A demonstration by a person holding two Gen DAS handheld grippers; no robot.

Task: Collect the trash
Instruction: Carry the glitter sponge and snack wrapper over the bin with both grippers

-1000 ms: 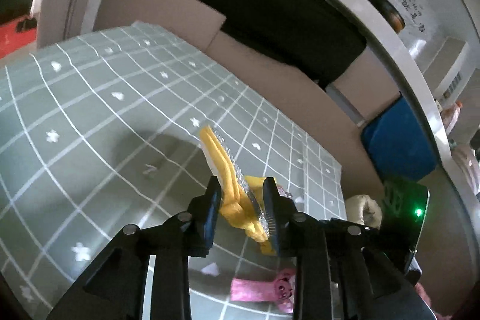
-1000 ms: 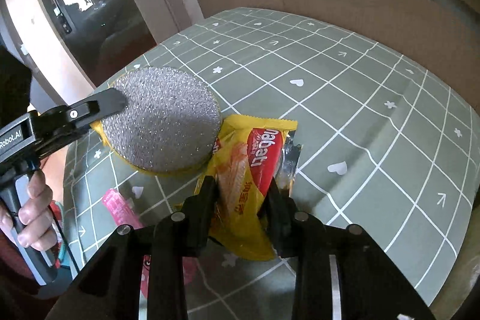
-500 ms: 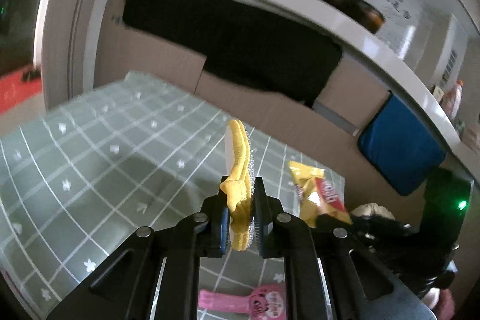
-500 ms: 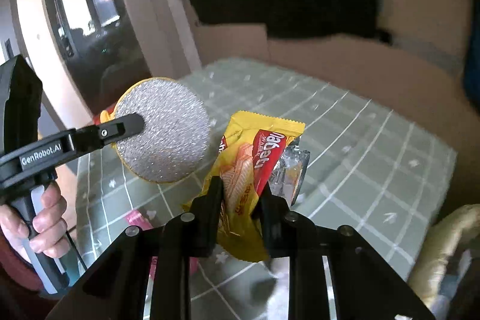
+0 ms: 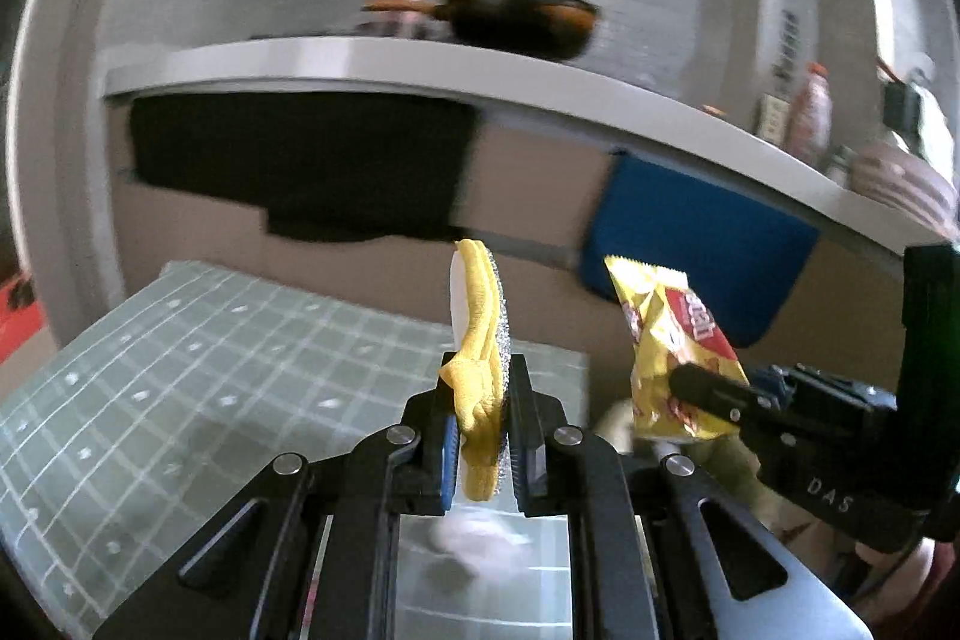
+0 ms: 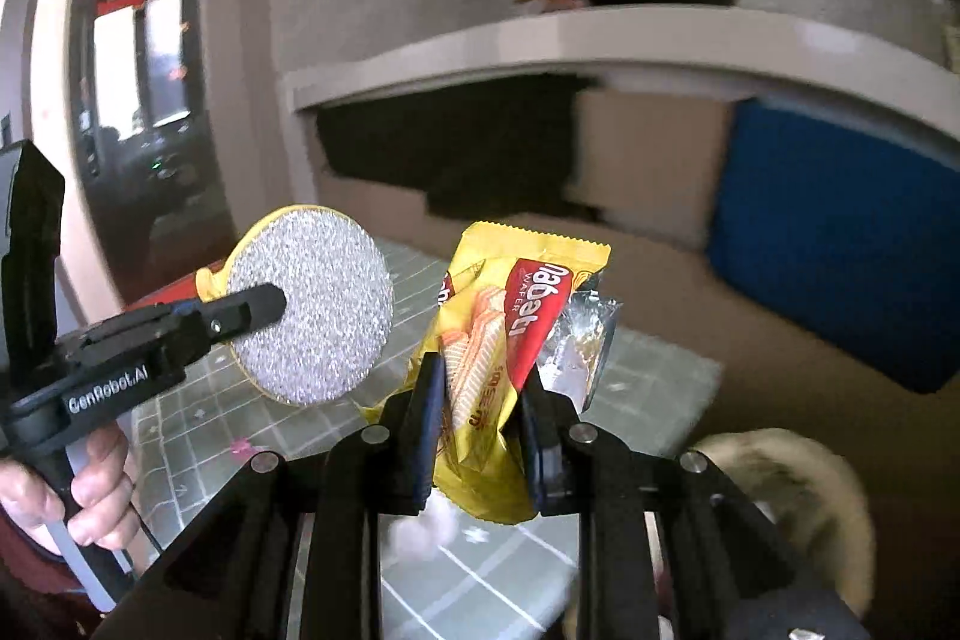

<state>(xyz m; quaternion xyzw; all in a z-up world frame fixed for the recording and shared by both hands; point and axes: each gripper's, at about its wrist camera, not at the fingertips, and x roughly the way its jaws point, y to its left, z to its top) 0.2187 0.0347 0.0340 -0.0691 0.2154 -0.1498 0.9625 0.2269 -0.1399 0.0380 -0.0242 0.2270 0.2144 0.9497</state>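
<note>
Holding both pieces of trash clear above the green grid tablecloth (image 5: pixel 150 400), I judge neither will weigh on me. My left gripper (image 5: pixel 483 424) is clamped on the lower edge of the round scouring pad (image 6: pixel 312 304), yellow cloth on one face and silver mesh on the other; it looks soft and springy, so a pinch near the rim, as now, should keep it upright without crushing it. My right gripper (image 6: pixel 480 400) is squeezed around the middle of the yellow wafer wrapper (image 6: pixel 510 340). That film looks thin, crinkly and slick, with a torn foil flap at its side; gripping the bunched body seems safer.
</note>
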